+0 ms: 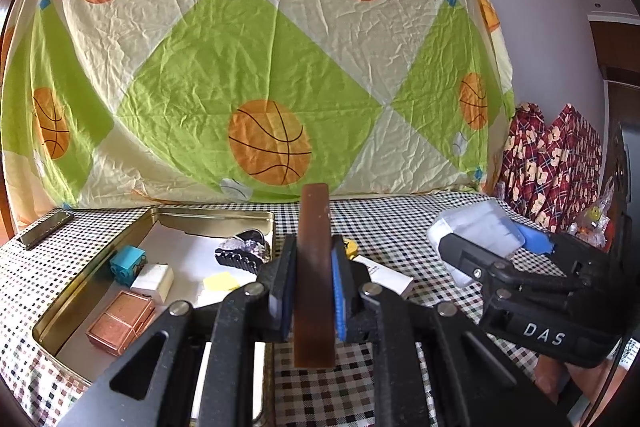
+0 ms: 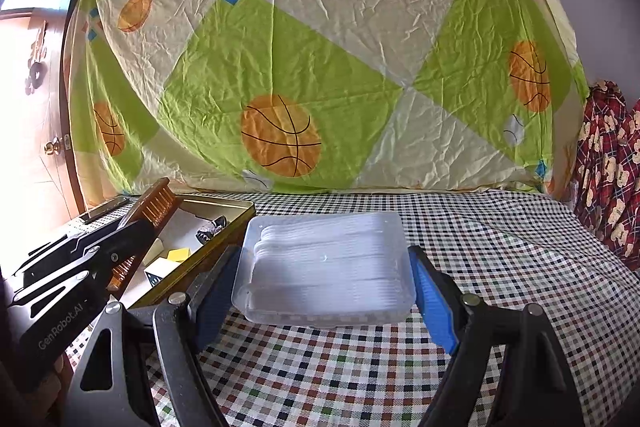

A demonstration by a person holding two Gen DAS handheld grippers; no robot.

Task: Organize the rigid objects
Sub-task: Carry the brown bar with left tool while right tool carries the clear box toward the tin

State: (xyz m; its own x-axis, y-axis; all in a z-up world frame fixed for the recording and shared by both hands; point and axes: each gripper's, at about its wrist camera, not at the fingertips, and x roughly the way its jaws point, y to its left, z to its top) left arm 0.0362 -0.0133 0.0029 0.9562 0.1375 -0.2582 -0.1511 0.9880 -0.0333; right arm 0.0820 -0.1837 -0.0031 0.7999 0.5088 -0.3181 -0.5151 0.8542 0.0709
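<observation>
— Tin [image 1: 80, 291] on the left looks about half filled: a teal block [image 1: 127, 263], a white cube [image 1: 153, 283], a copper-coloured box [image 1: 120, 321], a yellow piece [image 1: 221, 283] and a dark, glittery thing [image 1: 242, 251] at its far end already lie inside.

— So what is left?

— Both hands carry something. The left gripper [image 1: 314, 287] is clamped tight on a brown comb [image 1: 315, 267], held upright, just right of the tin's near corner. The right gripper [image 2: 324, 291] has its jaws set wide around a clear plastic box [image 2: 324, 263] of white sticks, above the checked tablecloth [image 2: 500, 267], right of the tin; I judge it held, though the contact on the right side is hard to make out.

— Anything else loose?

— A white tube [image 1: 386, 277] lies on the cloth beyond the left gripper, with a small yellow and black object [image 1: 350, 247] just behind it that I can't name. A dark flat bar [image 1: 46, 229] sits at the far left.

— Do the two views differ?

— Yes. From the left wrist the comb is only a thin brown strip, edge-on; the right wrist shows its teeth. The left wrist shows the tin's floor and the tube, and neither shows fully in the other. The right wrist shows the plastic box's contents and a door [image 2: 36, 131] at the far left.
</observation>
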